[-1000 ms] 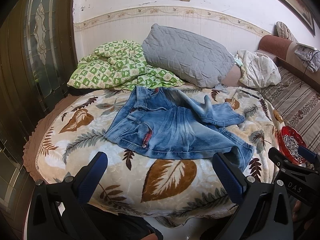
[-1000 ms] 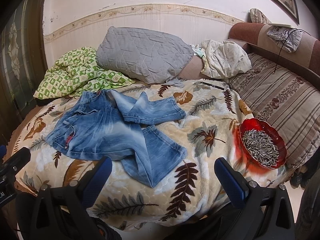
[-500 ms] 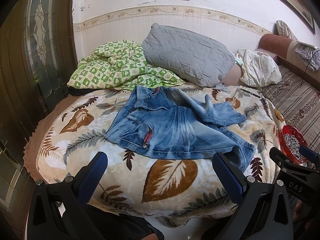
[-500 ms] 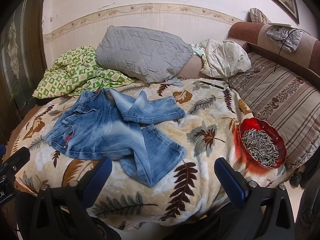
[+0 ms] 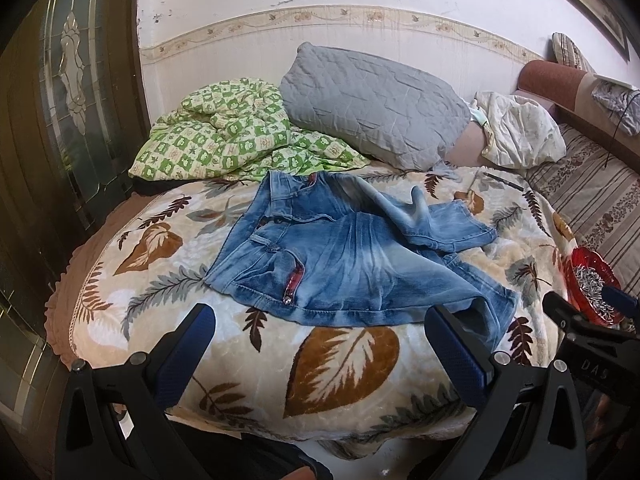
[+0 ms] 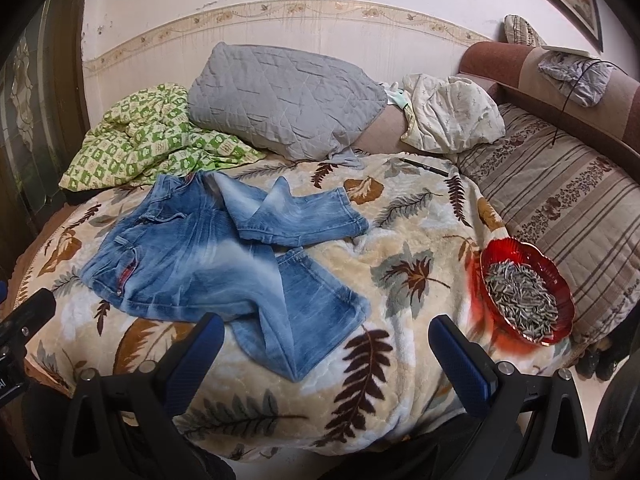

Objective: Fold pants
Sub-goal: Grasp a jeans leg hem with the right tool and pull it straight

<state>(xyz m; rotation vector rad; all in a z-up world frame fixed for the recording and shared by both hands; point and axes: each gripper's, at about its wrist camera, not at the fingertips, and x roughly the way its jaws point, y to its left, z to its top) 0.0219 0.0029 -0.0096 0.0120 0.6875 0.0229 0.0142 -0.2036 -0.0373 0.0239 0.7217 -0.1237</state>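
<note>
Blue jeans (image 5: 352,264), crumpled, frame centre on leaf-print bed blanket (image 5: 344,364); left gripper (image 5: 320,344) and right gripper (image 6: 326,354) fingers spread, empty; right view alone shows whole red seed bowl (image 6: 526,294), lower right.

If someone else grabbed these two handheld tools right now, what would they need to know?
Left gripper: jaws open, holding nothing, short of the bed's near edge.
Right gripper: the same.
Jeans lie crumpled on the leaf blanket, one leg crossed over the other.
Red bowl of seeds sits to the right of them; mind it.
Done: nothing. Left: straighten the legs, then fold.
</note>
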